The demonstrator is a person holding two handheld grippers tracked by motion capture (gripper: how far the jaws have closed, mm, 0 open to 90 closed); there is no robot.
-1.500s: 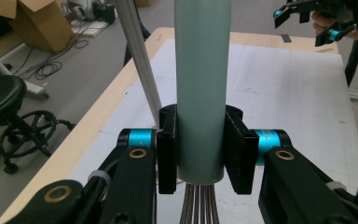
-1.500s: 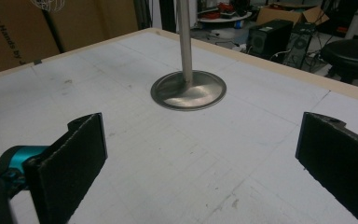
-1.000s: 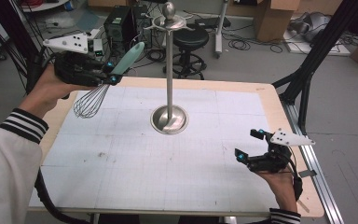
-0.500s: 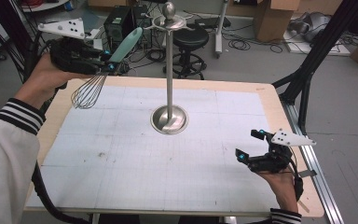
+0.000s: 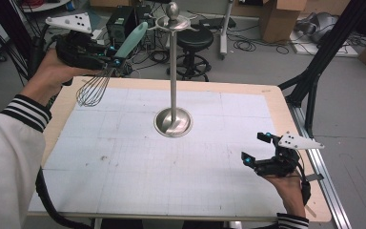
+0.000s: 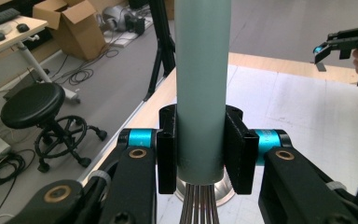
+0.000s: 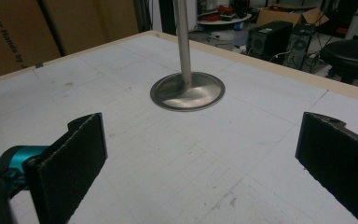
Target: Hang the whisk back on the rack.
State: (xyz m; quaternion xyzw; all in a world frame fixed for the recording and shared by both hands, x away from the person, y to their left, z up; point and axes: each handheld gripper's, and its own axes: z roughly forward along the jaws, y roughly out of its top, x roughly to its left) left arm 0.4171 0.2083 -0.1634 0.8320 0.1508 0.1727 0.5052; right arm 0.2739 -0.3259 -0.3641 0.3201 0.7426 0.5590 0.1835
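One whisk (image 5: 109,71): clamped by its handle in the left tongs (image 5: 116,61), above the surface's (image 5: 124,171) far-left corner; axis tilted, handle tip toward the stand (image 5: 173,71)
Right tongs (image 5: 256,149): wide, empty, farther off

Whisk (image 5: 116,59): mint-green handle, silver wires. Stand (image 5: 173,71): polished steel. Table (image 5: 138,162): white gridded top, pale wood edge. Sleeve (image 5: 27,110): white, black-striped cuff. Stool (image 5: 194,40): black.

The room is bright with soft, even light, and the shadows on the white counter (image 5: 138,171) are faint. The round metal stand base (image 7: 188,91) shines with glare. Up close, the whisk handle (image 6: 200,84) looks a bit blurry.
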